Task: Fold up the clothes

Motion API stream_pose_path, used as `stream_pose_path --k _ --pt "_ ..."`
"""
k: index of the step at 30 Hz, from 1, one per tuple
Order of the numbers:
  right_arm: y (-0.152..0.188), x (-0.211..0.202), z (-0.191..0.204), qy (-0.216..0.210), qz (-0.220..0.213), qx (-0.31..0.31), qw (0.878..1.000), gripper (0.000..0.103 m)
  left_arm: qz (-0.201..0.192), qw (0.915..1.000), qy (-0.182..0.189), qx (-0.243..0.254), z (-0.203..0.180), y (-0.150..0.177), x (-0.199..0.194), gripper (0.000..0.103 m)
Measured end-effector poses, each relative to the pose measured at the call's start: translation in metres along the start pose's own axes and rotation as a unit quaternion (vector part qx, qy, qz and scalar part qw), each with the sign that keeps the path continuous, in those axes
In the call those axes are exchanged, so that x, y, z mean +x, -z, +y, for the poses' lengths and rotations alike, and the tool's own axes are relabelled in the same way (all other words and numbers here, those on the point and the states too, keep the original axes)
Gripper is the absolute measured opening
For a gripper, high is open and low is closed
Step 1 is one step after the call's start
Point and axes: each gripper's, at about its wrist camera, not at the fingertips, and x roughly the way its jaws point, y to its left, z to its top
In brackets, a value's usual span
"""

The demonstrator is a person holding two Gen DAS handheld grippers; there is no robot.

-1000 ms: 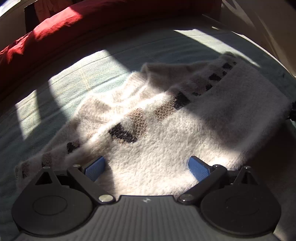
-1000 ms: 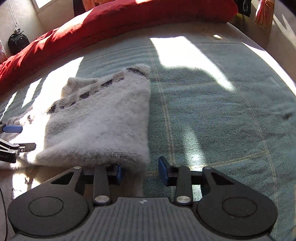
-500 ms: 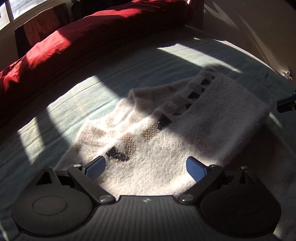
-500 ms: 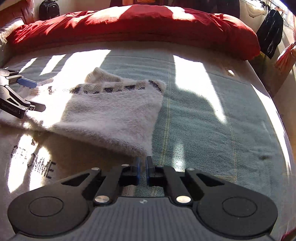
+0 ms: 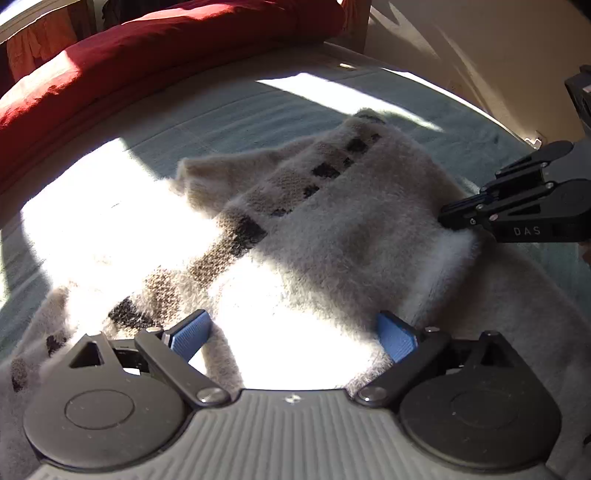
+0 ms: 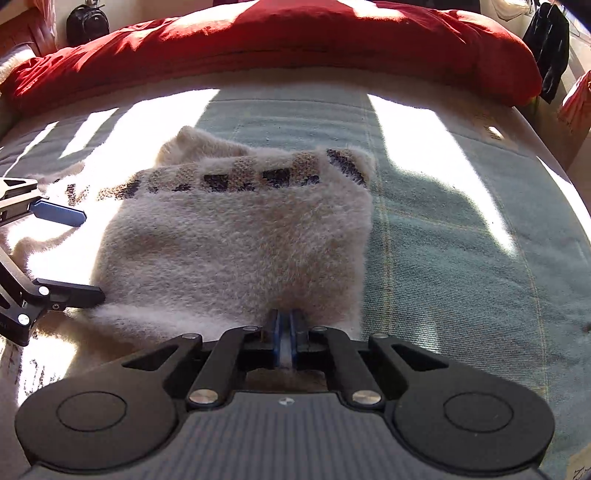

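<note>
A fuzzy cream sweater (image 5: 332, 236) with a brown and black checked band lies folded on the teal bedspread (image 5: 229, 110). My left gripper (image 5: 291, 336) hovers open over the sweater's near sunlit part, its blue pads (image 5: 188, 332) spread wide with nothing between them. In the right wrist view the sweater (image 6: 236, 251) fills the middle, and my right gripper (image 6: 284, 332) is shut on its near edge, with pale fabric showing between the pads. The right gripper (image 5: 447, 218) also shows at the sweater's right edge. The left gripper (image 6: 81, 254) stands open at the left.
A red duvet (image 6: 295, 40) runs along the far side of the bed. Bare teal bedspread (image 6: 461, 240) lies right of the sweater. A black bag (image 6: 86, 24) and a dark hanging garment (image 6: 550, 40) sit beyond the bed. A beige cloth with lettering (image 6: 29, 369) lies near left.
My right gripper went from open to shut and shifted left along the near edge; it now pinches the sweater. The left gripper stayed open and drew back slightly.
</note>
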Motion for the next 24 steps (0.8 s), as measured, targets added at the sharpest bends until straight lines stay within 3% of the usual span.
stream_pose_path --k 4,8,14,19,24 --pt "-0.01 -0.032 -0.011 0.004 -0.031 0.015 0.999 0.007 0.021 0.9998 0.004 -0.001 0.001 -0.014 -0.002 0.093" --pt "-0.001 -0.022 -0.02 0.02 -0.008 0.011 1.0 0.01 0.001 0.9995 0.029 -0.01 -0.005 -0.04 -0.017 0.091" --pt "0.012 -0.009 -0.007 0.033 -0.014 -0.014 0.999 0.013 -0.027 0.993 0.114 0.013 -0.04 -0.115 0.0 0.091" --pt "0.016 -0.012 -0.008 0.029 -0.026 -0.007 0.999 0.014 0.005 0.9757 0.218 -0.022 -0.064 -0.154 0.044 0.091" --pt "0.02 -0.013 -0.011 0.024 -0.037 0.01 0.999 0.014 0.076 0.9645 0.25 -0.04 -0.071 -0.156 0.096 0.091"
